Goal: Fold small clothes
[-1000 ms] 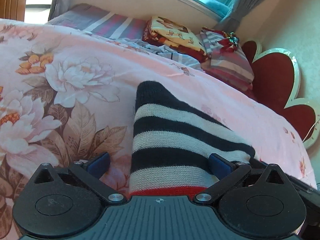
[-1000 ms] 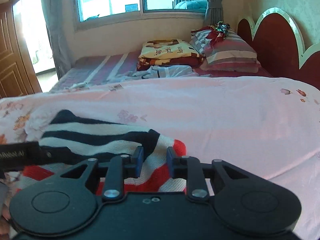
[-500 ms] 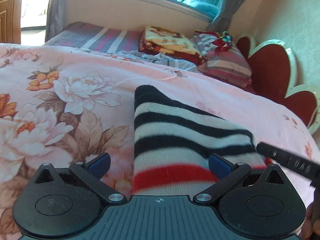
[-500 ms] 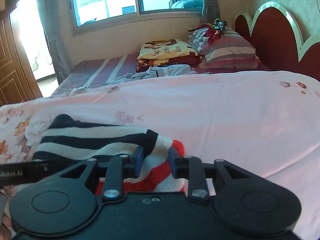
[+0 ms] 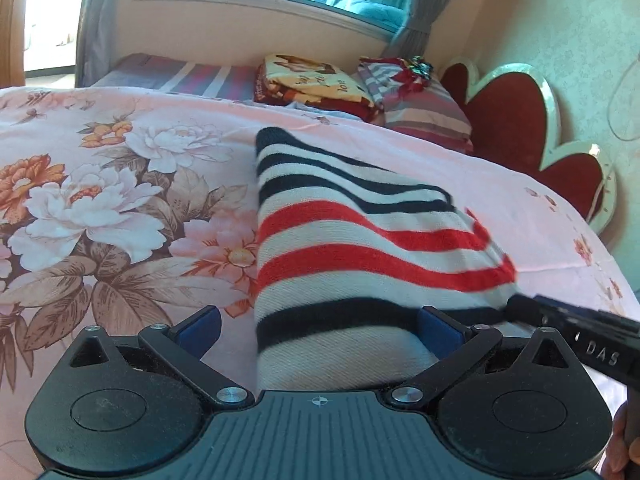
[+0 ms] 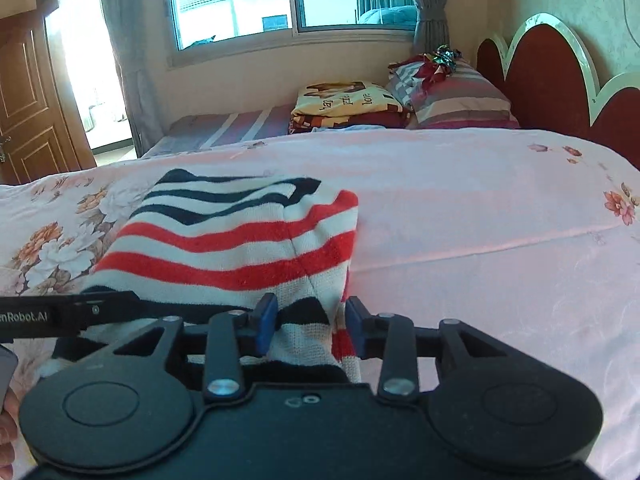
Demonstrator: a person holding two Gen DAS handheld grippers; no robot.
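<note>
Left hand-held gripper (image 5: 318, 330) stands spread wide, its blue pads well apart; the striped garment (image 5: 352, 248) lies between them, its left edge clear of the left pad, while the right pad sits at or on the knit. Right hand-held gripper (image 6: 311, 320) has its jaws opening, with a bunched edge of the garment (image 6: 240, 240) between the pads, which no longer press on it.

Largest is the bed (image 6: 480, 208), covered by a pink floral sheet (image 5: 120, 200). Its surface is bare and flat to the right of the garment, with open room toward the headboard (image 6: 560, 80); to the left the flower print is also free of things. A fold line runs across the sheet on the right side.

Beyond the far edge lie a striped mattress (image 6: 232, 124), pillows (image 6: 460, 100) and a folded blanket (image 6: 348, 100), well apart from the garment.

The garment lies on the sheet near the front edge, folded over, black stripes at the far end, red ones nearer.
</note>
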